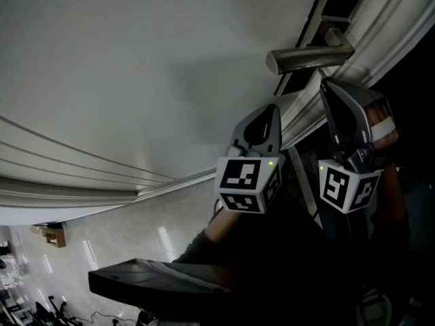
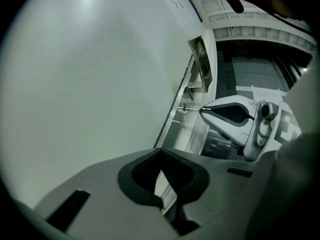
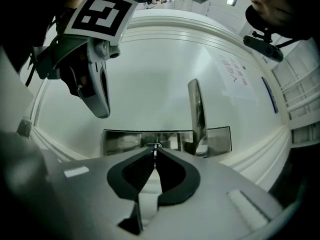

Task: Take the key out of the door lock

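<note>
- The right gripper [image 3: 154, 153] is clenching its jaws on the key [image 3: 155, 145]. The key's small metal head is showing right where the two tips meet.
- The left gripper [image 2: 160, 158] is hovering just beside the right one, on its left. Its jaws are pressed tip to tip and are gripping nothing.
- In the head view, both grippers are pointing up toward the door edge, with their marker cubes turned to the camera.
- The key is sitting in the lock, set in the shiny metal lock plate [image 3: 120, 141]. In the left gripper view it is showing as a thin stub between the right gripper's tip and the plate.
- The door handle [image 1: 309, 58] is sticking out from the same plate, just right of the key in the right gripper view.
- The white door [image 1: 136, 80] is filling the space behind them, and a paper notice [image 3: 235, 76] is hanging on it farther along.
</note>
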Available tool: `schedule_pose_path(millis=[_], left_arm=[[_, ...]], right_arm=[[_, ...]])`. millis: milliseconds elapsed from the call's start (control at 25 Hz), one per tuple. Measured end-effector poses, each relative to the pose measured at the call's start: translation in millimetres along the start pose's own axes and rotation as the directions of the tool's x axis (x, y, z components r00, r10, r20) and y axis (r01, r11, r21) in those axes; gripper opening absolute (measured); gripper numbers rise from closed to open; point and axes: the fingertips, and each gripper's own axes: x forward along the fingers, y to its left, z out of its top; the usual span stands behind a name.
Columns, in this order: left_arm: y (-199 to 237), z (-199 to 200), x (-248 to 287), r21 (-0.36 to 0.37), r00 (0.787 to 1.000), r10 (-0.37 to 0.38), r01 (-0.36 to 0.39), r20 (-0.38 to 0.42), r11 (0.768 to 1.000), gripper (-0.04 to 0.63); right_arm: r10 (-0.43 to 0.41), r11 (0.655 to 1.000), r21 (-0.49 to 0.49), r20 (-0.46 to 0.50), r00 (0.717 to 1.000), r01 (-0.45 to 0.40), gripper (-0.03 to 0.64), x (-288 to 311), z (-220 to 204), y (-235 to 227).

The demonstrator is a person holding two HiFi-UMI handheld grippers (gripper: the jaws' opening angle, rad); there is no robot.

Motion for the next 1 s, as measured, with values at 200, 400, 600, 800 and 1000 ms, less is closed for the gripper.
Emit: schedule_pose_path(millis=[200, 400, 600, 800, 1000], left_arm=[[0, -2, 2, 0.002, 1.0, 0.004, -0.004, -0.006, 1.0, 0.0], [2, -3, 3, 0.001, 1.0, 0.008, -0.008, -0.005, 1.0, 0.0], [1, -2, 2, -0.005, 1.0, 0.013, -0.013, -0.012, 1.0, 0.0], [-2, 1, 0, 0.002, 1.0, 0.006, -0.006, -0.006, 1.0, 0.0], [-8, -1, 1, 0.021, 1.0, -0.014, 0.014, -0.009, 1.0, 0.0]], right_arm=[[0.0, 1.0, 0.007, 0.008, 1.0, 0.0, 0.012, -1, -1, 0], [-0.003, 0.999, 0.033, 0.013, 1.0, 0.003, 0.012, -5, -3, 1], [-0.001, 0.991, 0.132, 0.007, 1.0, 0.0, 0.012, -16, -9, 1], [-0.017, 0.946, 0.323, 0.007, 1.0, 0.014, 0.014, -25, -16, 3], [-0.012, 0.8, 0.6, 0.014, 1.0, 0.001, 0.014, -34, -24, 5]])
